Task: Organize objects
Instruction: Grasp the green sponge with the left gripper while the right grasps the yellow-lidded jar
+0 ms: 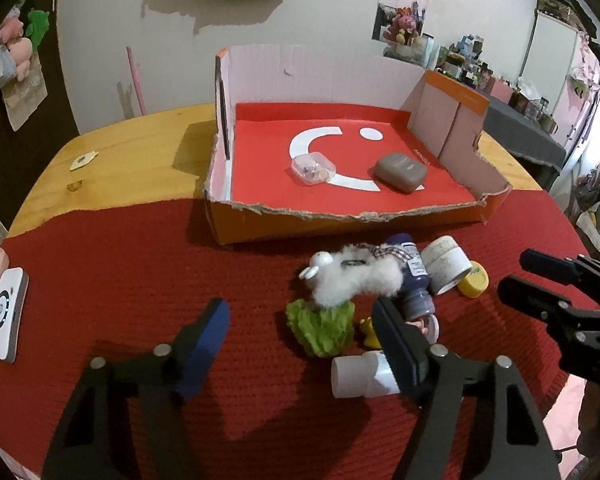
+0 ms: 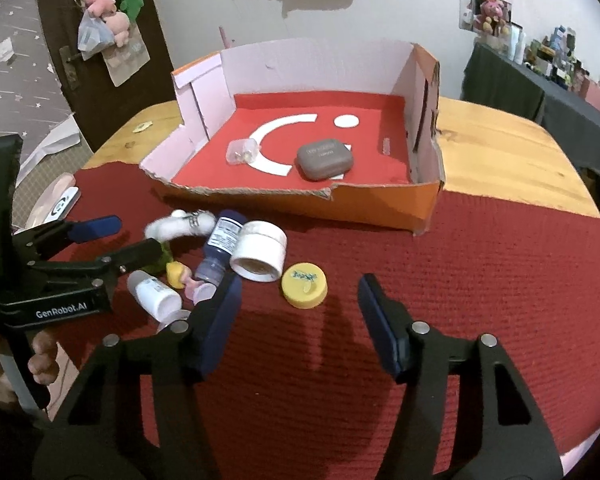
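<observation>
there, torn cardboard box [image 1: 340, 216], fluffy toy [image 1: 352, 276]

Both wrist views — angled down, close (sharing box [image 1: 340, 216]).

- We see a wooden table [image 2: 500, 136] with a red cloth [image 2: 480, 280] over its near part.
- On it rests an orange box [image 1: 340, 224], partly on the cloth, partly on bare wood.
- Before the box, on the cloth, we find a heap: a fluffy toy [image 1: 352, 276], a blue bottle [image 2: 220, 248], a white jar [image 2: 260, 256], a green leaf [image 1: 324, 328] and a white tube [image 1: 360, 376].
- A yellow lid [image 2: 305, 285] lies just beside the jar.
- A white device [image 1: 5, 314] sits at the cloth's left edge.
</observation>
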